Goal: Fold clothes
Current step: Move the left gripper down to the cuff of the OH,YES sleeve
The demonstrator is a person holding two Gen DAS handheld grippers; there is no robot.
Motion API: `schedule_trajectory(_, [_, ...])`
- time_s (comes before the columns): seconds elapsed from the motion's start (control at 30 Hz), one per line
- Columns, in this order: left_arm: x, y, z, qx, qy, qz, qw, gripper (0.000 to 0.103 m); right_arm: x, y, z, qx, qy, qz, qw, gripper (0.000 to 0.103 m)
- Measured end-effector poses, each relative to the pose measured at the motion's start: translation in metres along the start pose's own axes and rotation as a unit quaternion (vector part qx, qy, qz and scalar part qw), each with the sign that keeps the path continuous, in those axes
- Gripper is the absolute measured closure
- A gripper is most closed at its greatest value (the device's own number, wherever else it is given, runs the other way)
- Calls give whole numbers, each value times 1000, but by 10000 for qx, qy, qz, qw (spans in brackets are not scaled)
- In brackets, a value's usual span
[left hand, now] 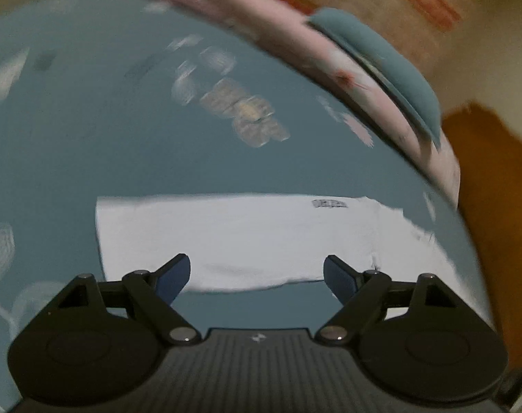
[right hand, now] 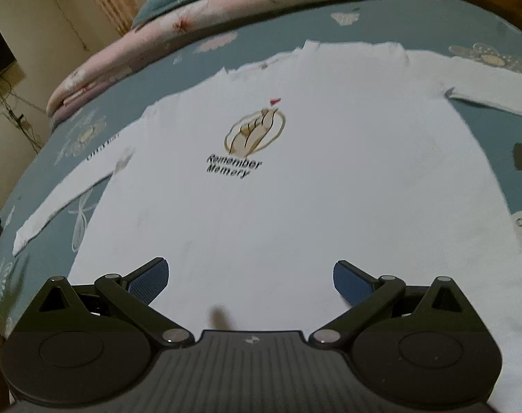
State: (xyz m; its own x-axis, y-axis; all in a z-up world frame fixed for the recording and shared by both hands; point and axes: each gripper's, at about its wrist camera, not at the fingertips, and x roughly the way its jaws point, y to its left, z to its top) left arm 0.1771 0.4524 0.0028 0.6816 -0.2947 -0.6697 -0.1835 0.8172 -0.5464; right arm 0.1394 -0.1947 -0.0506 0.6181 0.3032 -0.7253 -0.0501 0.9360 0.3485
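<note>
Both hand-held grippers, left (left hand: pixel 257 277) and right (right hand: pixel 250 280), hang spread and empty over a white long-sleeved shirt (right hand: pixel 295 189) lying flat, print up, sleeves out, on the bed (right hand: pixel 484 130); a tidy fold likely needs straight, square creases. Quilts (right hand: pixel 130 55) line the bed's far edge.

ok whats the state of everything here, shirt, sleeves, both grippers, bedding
white shirt: spread flat, print side up, unfolded
its sleeve: stretched out straight on the bed sheet
other sleeve: laid out to the side, not folded in
left gripper: open, holding nothing, over the sleeve
right gripper: open, holding nothing, over the shirt's lower part
pink quilt: folded at the far edge
</note>
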Motion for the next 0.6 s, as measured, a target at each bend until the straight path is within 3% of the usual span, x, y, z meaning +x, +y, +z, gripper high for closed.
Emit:
schedule_trajectory(0.1, [19,35,-21,-683,25,-153,9975,19,8,4,-1,-33,110,-55,9999,0])
schedule_trajectory(0.23, [36,70,-44,-1507,-87,-448,9875,20,8,0,1,24,115,-189,9998,0])
schedule_trajectory(0.33, [38,86,-53,-1877,-407,-749,9785,20,9,-3,2,100,117,-302,9994,0])
schedule_trajectory(0.47, [45,97,-54,-2130,-669,-916,9704,20,13,-3,2,127,154,-391,9990,0])
schedule_trajectory(0.6, [48,99,-53,-2203,-925,-834,9674,20,14,3,2,63,166,-423,9989,0])
